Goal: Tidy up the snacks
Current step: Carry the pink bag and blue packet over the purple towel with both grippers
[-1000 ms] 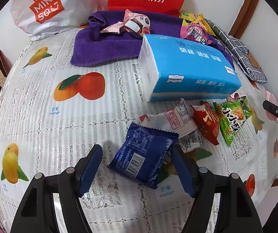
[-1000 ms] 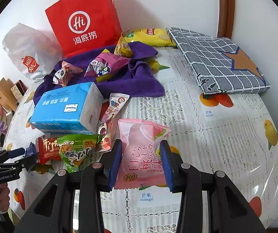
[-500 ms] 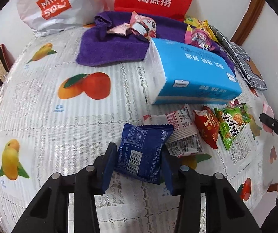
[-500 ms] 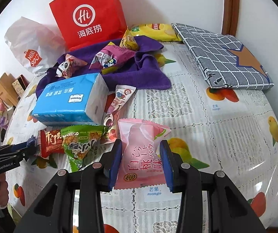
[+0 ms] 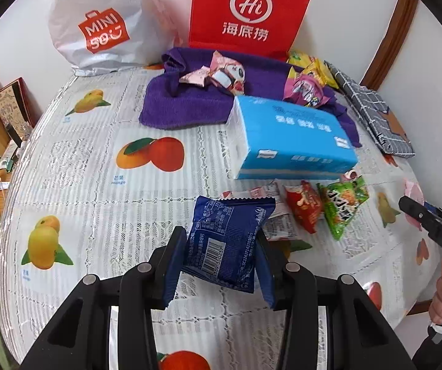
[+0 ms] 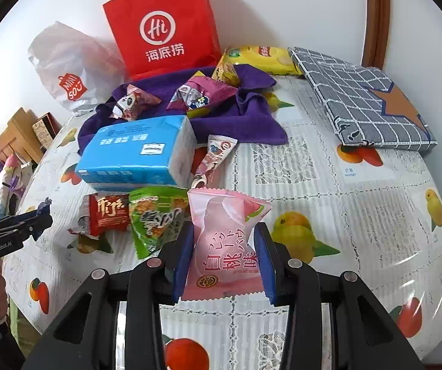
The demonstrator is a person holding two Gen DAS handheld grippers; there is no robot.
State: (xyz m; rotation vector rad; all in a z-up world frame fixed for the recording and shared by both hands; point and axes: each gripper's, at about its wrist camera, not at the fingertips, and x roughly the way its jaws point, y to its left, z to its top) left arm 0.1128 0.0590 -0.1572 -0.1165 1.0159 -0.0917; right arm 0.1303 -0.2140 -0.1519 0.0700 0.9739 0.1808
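Observation:
My left gripper [image 5: 219, 260] is shut on a dark blue snack packet [image 5: 225, 240], held up off the fruit-print tablecloth [image 5: 103, 191]. My right gripper [image 6: 222, 260] is shut on a pink peach-flavour packet [image 6: 227, 246], also raised. On the cloth lie a red packet [image 5: 302, 208], a green packet [image 5: 344, 206] and a white wrapper [image 5: 278, 212]. The red packet [image 6: 109, 214] and green packet [image 6: 156, 215] show left of the pink one in the right wrist view. More snacks rest on a purple towel [image 5: 190, 104].
A blue tissue pack [image 5: 291, 141] sits mid-table. A red paper bag [image 5: 248, 12] and a white plastic bag [image 5: 103, 24] stand against the back wall. A grey checked cloth bag [image 6: 365, 101] lies at the right. A yellow crisp bag [image 6: 261, 58] lies behind the towel.
My left gripper closed on the blue packet and lifted it off the cloth. My right gripper kept its hold on the pink packet and drifted slightly.

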